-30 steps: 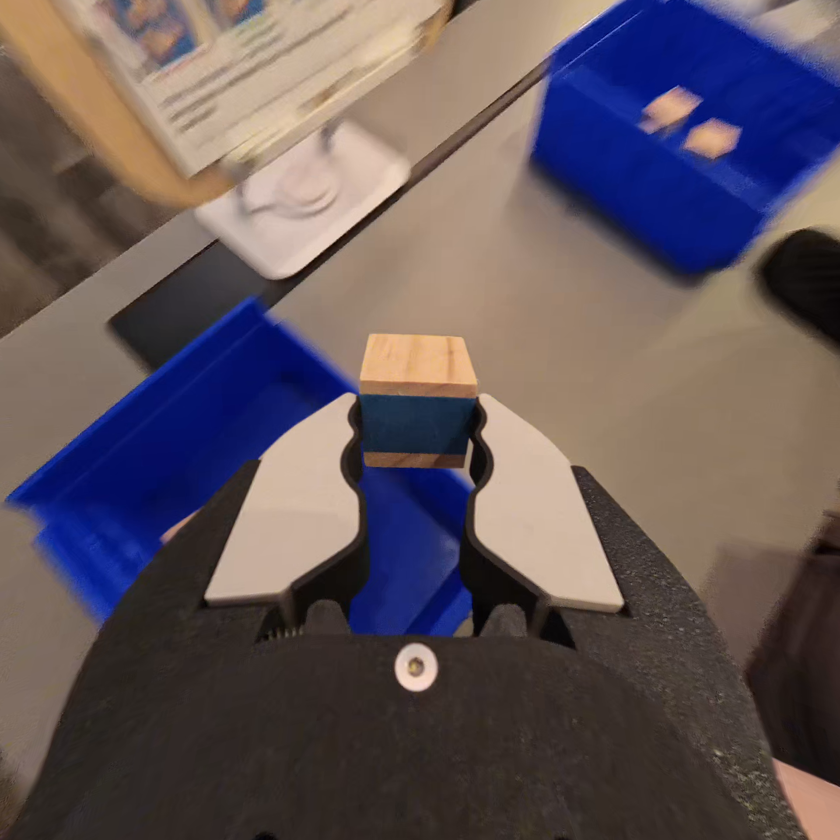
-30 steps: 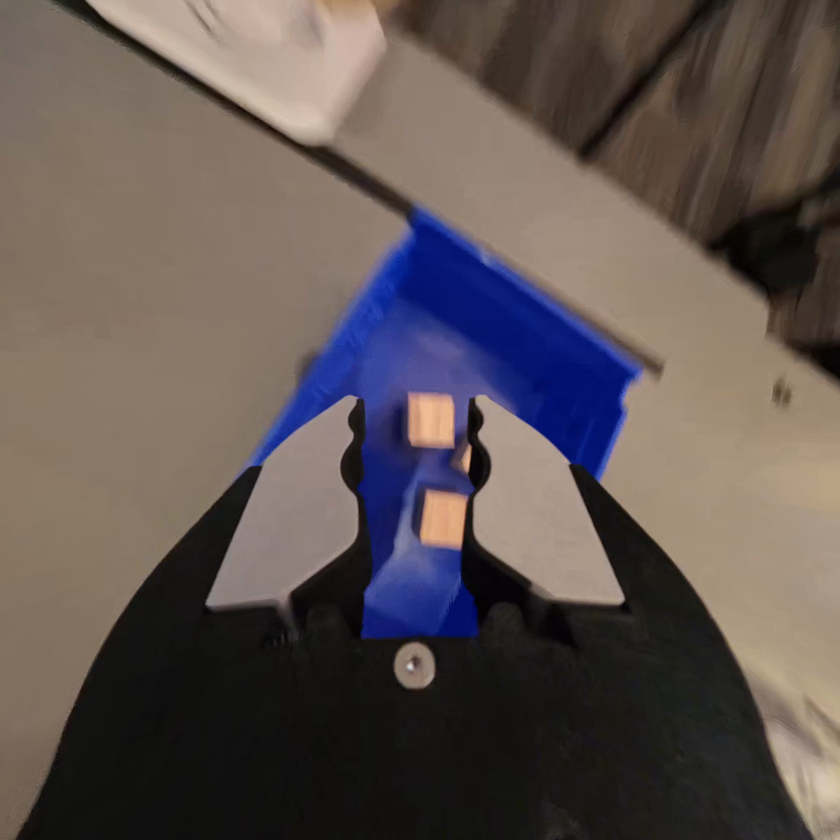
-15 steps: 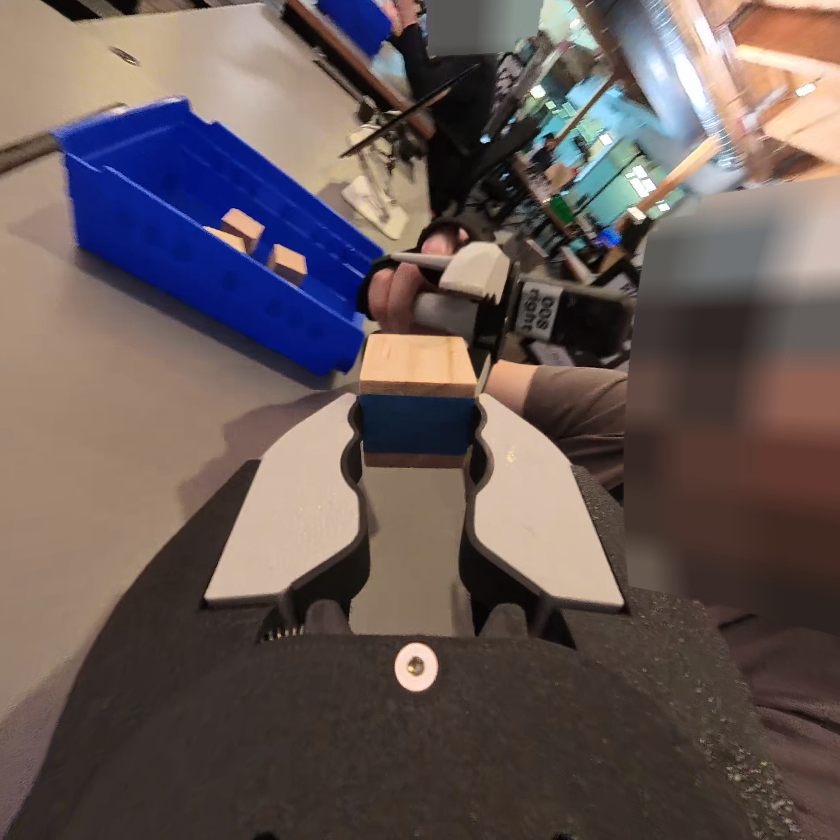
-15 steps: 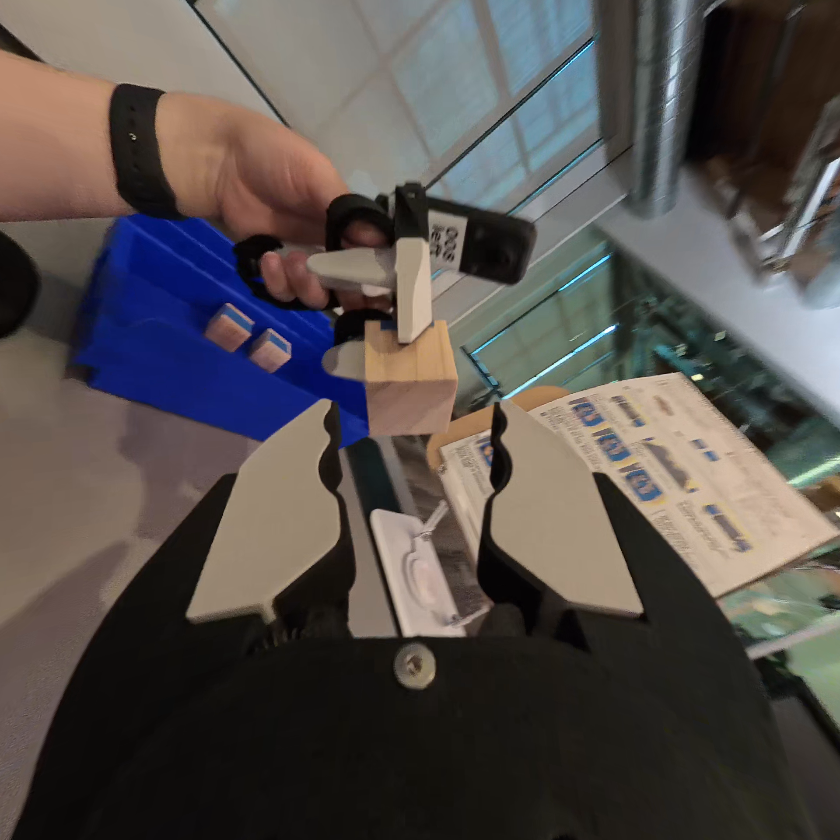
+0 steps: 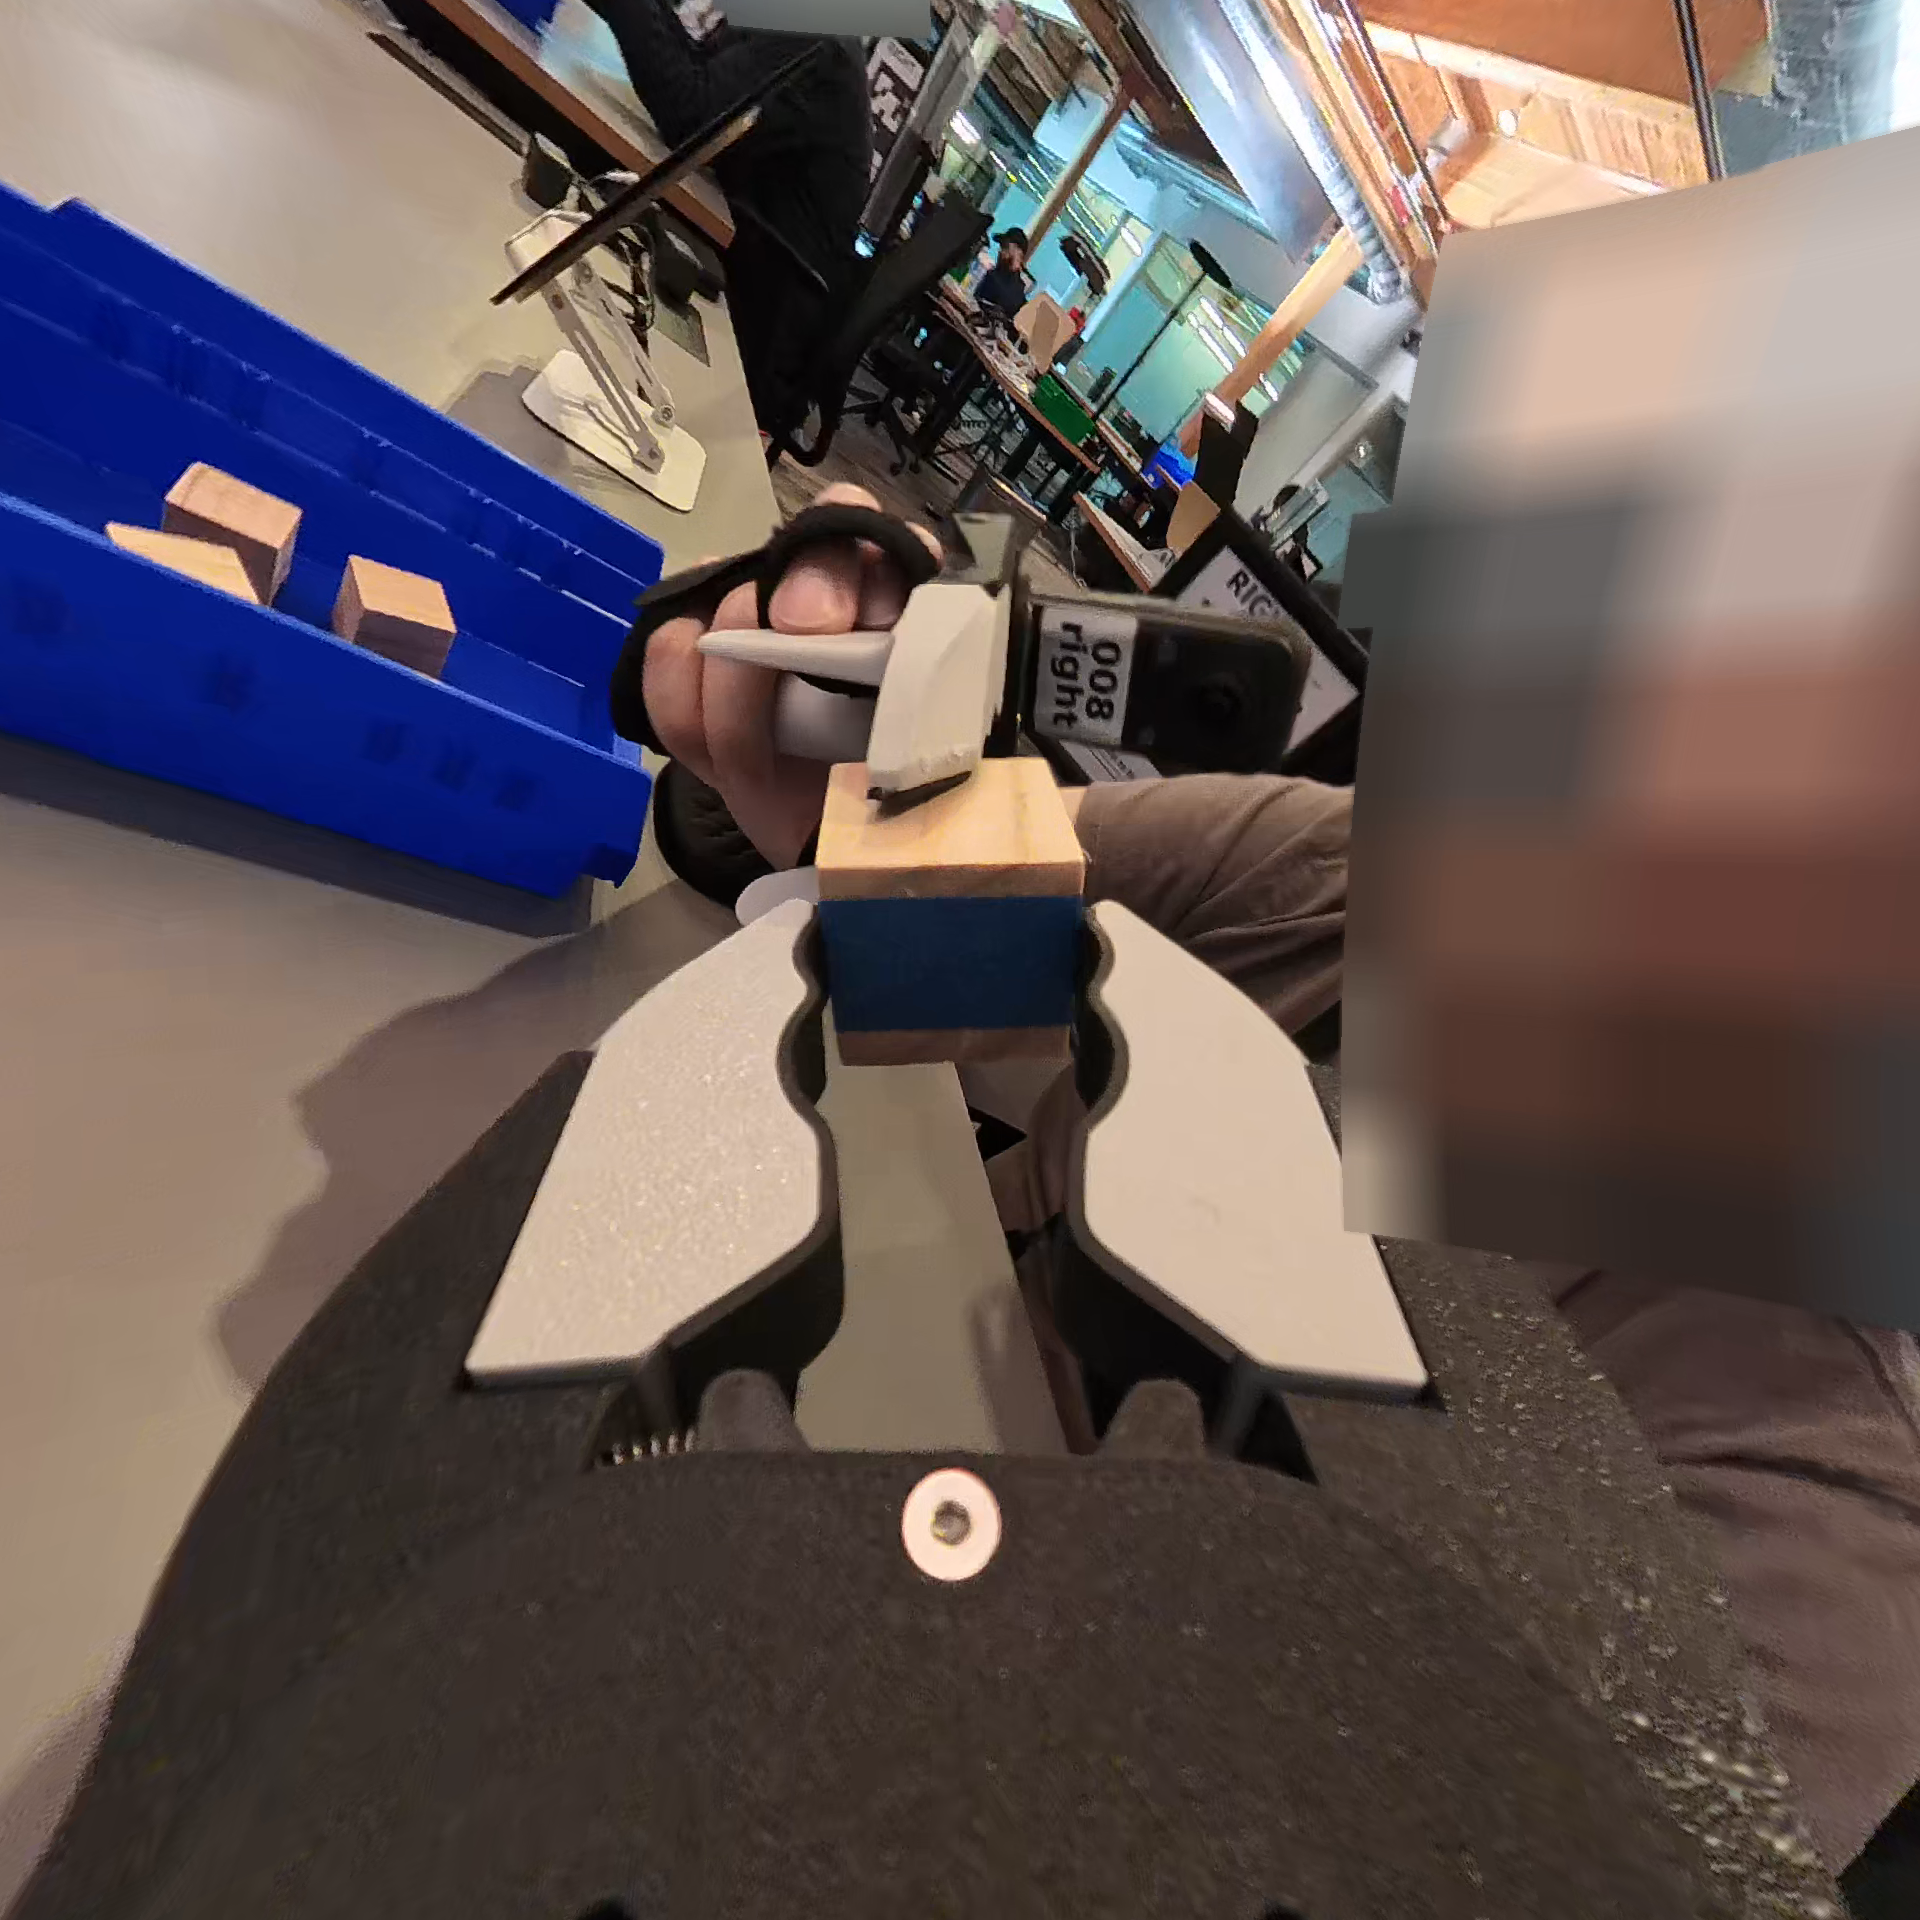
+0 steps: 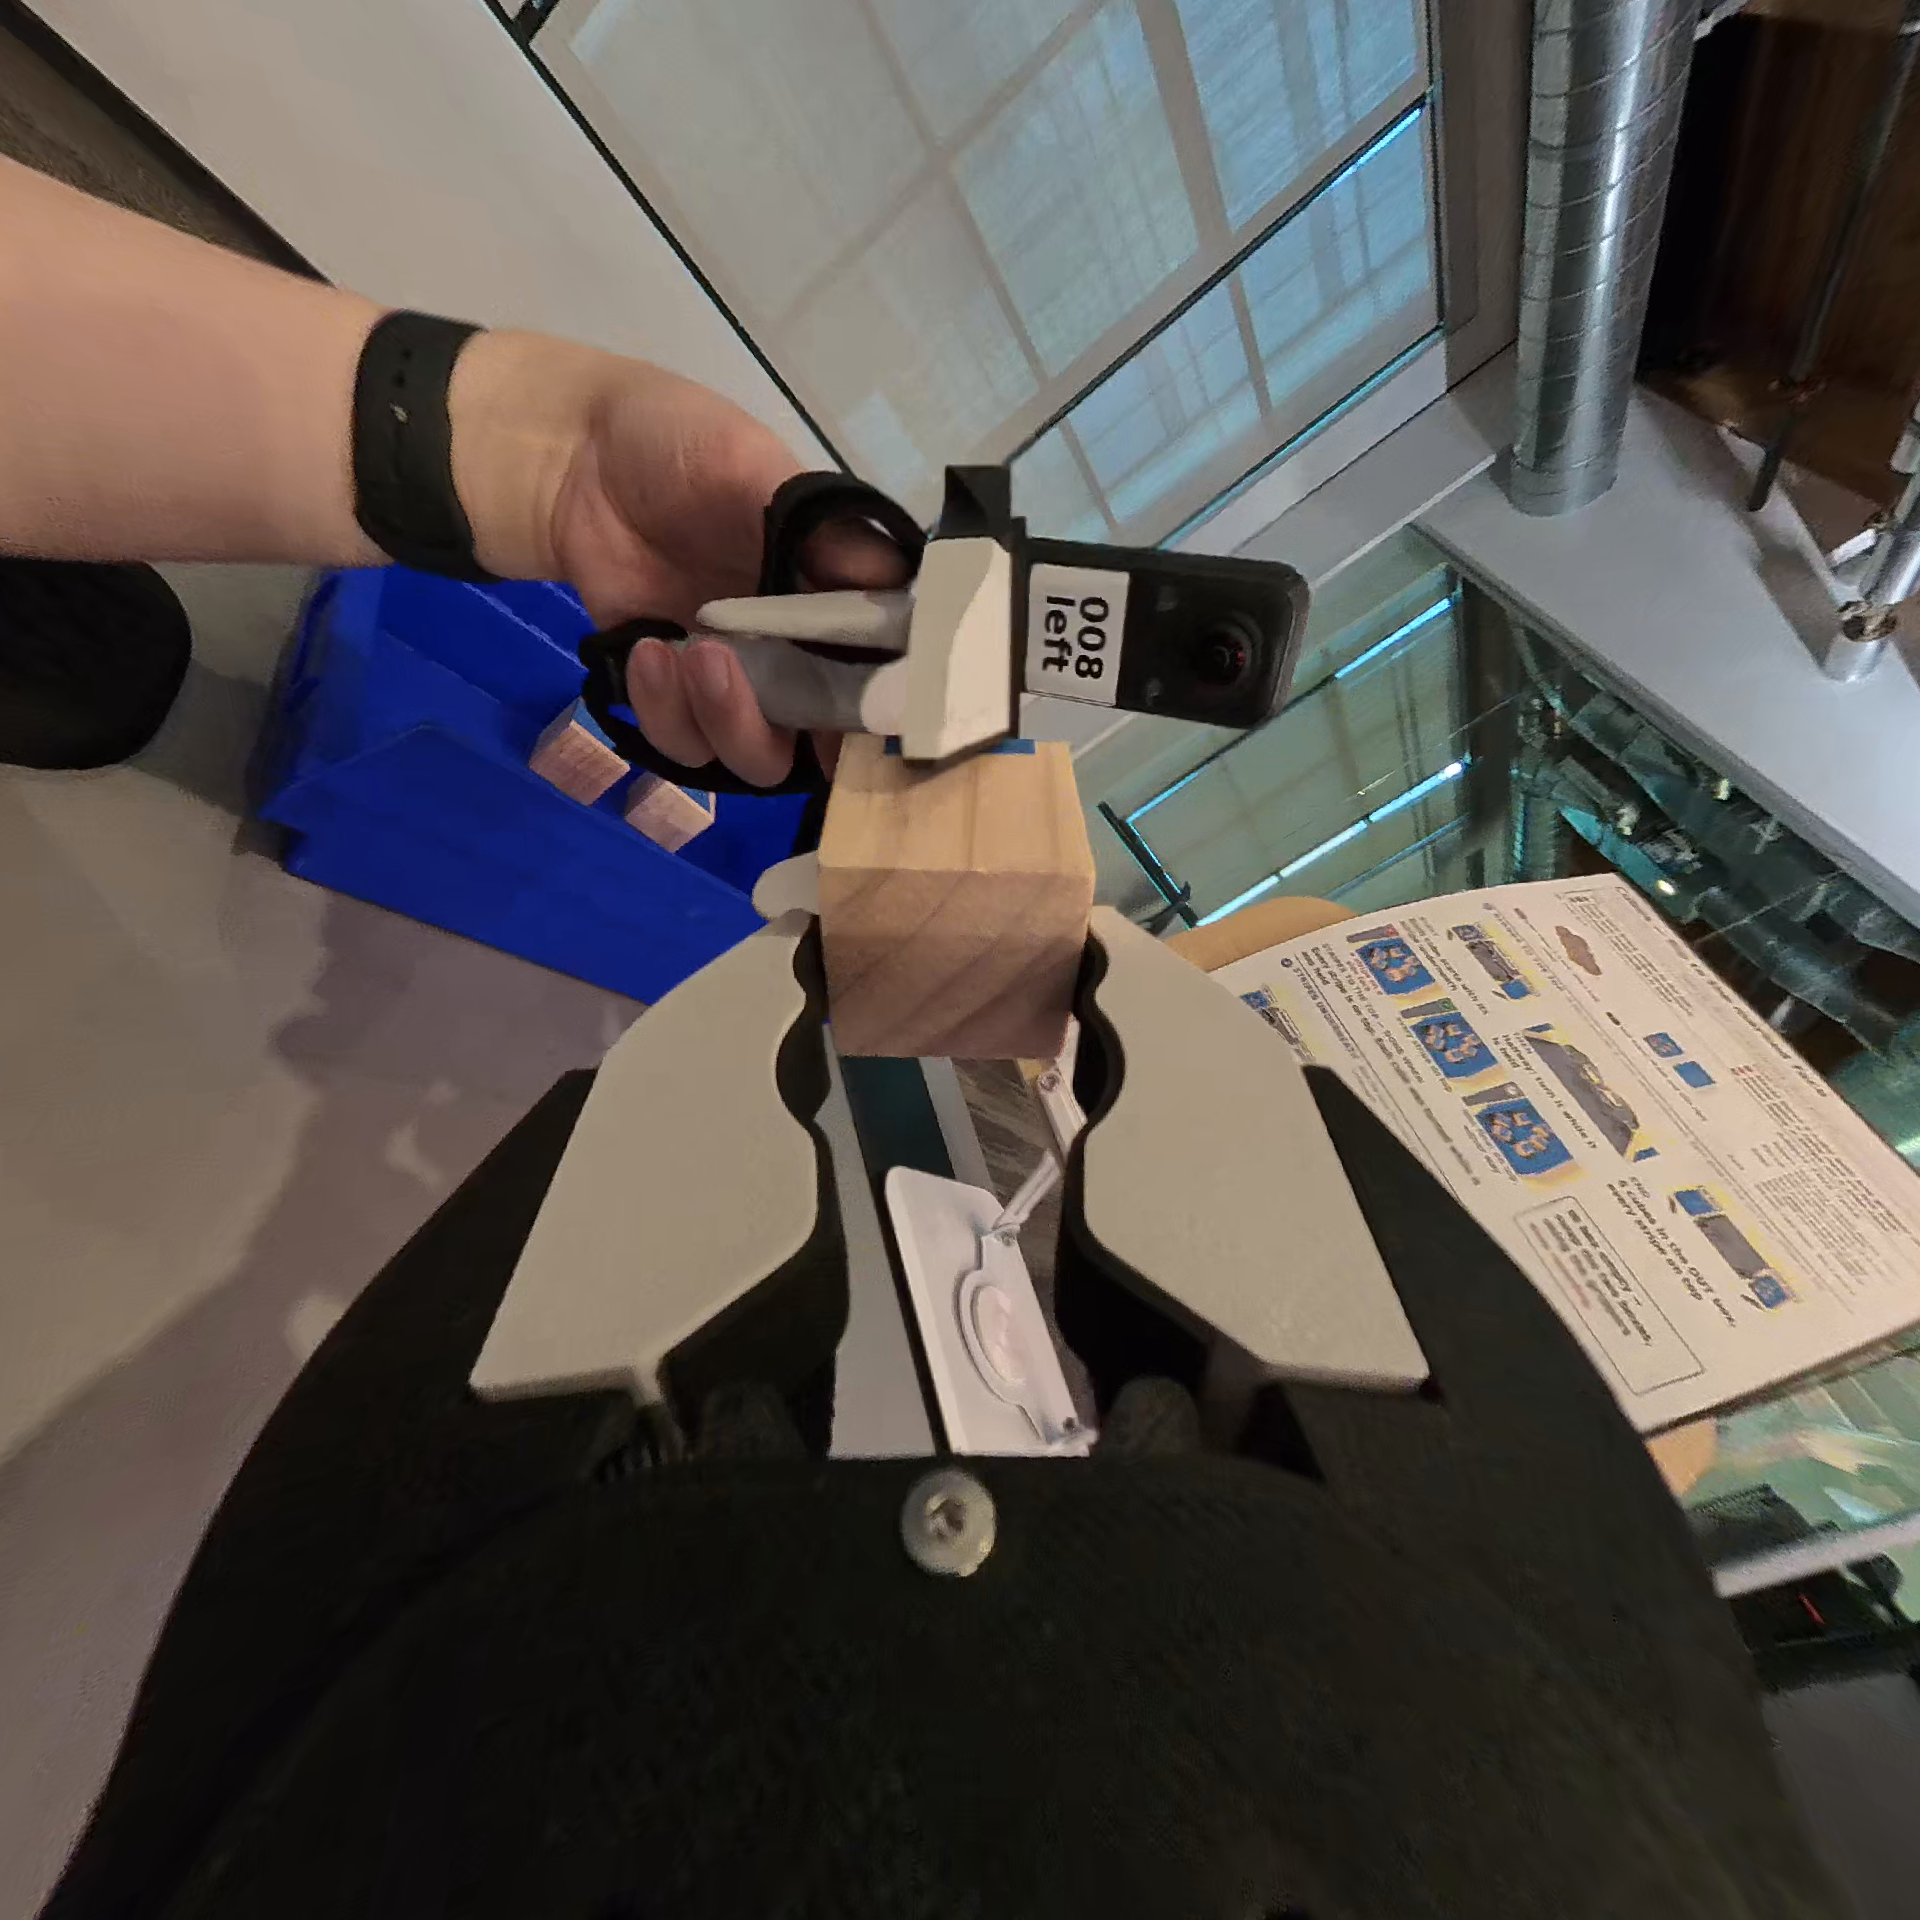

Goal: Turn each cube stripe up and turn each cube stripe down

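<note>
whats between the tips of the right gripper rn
The wooden cube sits between the right gripper tips, which touch its plain sides, shown in the right wrist view. The left gripper holds it too.

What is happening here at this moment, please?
A person holds a gripper in each hand, and both grippers meet on one wooden cube in the air above the grey table. The left gripper clamps the cube, blue stripe toward its camera. The right gripper has closed around it too. More cubes lie in a blue bin.
</note>
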### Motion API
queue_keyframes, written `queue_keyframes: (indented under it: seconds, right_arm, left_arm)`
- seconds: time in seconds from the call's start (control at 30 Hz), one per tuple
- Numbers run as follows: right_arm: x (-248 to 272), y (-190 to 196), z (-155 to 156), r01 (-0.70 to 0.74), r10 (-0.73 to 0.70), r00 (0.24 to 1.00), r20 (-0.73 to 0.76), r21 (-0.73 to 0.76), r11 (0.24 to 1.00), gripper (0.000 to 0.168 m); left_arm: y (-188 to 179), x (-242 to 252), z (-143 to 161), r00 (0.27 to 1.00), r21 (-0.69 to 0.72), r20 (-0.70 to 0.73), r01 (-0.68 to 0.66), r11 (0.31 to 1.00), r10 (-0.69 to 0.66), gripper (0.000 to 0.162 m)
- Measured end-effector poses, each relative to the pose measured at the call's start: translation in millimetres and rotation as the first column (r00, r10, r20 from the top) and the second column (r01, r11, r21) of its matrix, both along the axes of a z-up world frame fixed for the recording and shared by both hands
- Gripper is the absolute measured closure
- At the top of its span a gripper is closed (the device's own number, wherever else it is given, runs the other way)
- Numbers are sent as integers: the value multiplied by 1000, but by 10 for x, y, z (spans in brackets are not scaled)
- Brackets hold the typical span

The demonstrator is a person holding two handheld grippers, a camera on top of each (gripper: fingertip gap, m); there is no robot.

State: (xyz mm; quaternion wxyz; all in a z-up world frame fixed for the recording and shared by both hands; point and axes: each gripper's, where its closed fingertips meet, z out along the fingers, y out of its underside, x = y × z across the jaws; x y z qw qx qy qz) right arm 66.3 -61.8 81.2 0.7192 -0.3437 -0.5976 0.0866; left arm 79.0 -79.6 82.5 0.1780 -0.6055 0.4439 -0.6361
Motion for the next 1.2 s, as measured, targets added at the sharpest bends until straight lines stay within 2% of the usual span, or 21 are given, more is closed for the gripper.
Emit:
queue_keyframes:
  seconds: [0.03,0.2,0.27,0.33,0.4,0.43,0.47,0.5,0.57,0.63,0.67,0.73,0.83,0.93,1.07,1.2]
  right_arm:
    - [12,-25,22,-12,12,1000,-1,2,1000,123]
    - [128,-5,96,-7,6,999,35,13,1000,123]
    - [220,83,37,31,-29,990,138,-18,999,123]
    - [480,318,-46,172,-135,950,280,-111,979,123]
    - [957,637,-36,372,-278,899,339,-252,893,123]
    - [1251,805,-15,466,-356,872,335,-354,811,123]
    - [1548,925,-73,532,-401,846,352,-496,686,123]
    - [1811,984,-188,561,-412,827,384,-628,540,123]
    - [2243,1060,-455,574,-441,785,435,-777,257,123]
    - [2561,1022,-831,620,-410,716,565,-785,2,123]
    - [2668,975,-1021,654,-363,681,637,-751,-92,123]
    - [2821,962,-1302,705,-307,602,737,-671,-229,122]
    - [2764,969,-1586,713,-217,584,782,-622,-324,123]
    - [2821,908,-1900,780,-97,488,867,-484,-397,123]
    - [2835,918,-2128,808,-26,430,902,-398,-434,122]
    - [2852,962,-2209,820,-19,409,912,-377,-431,122]
  left_arm:
    - [-29,-4,-3,1000,28,-4,13,1000,-13,116]
    - [-36,-119,-26,998,137,-58,-11,990,20,112]
    - [22,-192,33,997,148,-41,-56,987,63,113]
    - [58,-269,153,996,141,10,-93,986,93,113]
    - [81,-341,286,990,148,67,-133,980,124,115]
    - [79,-370,344,987,159,91,-147,976,134,116]
    - [58,-393,405,984,176,118,-152,972,132,117]
    - [9,-409,481,981,201,155,-145,969,114,117]
    - [-126,-430,645,969,271,237,-129,954,64,118]
    - [-218,-434,747,955,346,290,-157,925,54,119]
    - [-252,-428,769,950,385,306,-177,906,56,119]
    - [-293,-403,774,939,446,334,-231,865,79,119]
    - [-357,-347,779,923,500,376,-277,820,83,118]
    - [-395,-287,728,940,501,334,-243,831,74,117]
    - [-333,-276,644,952,519,286,-249,818,109,118]
    - [-329,-359,623,959,524,267,-223,822,90,128]
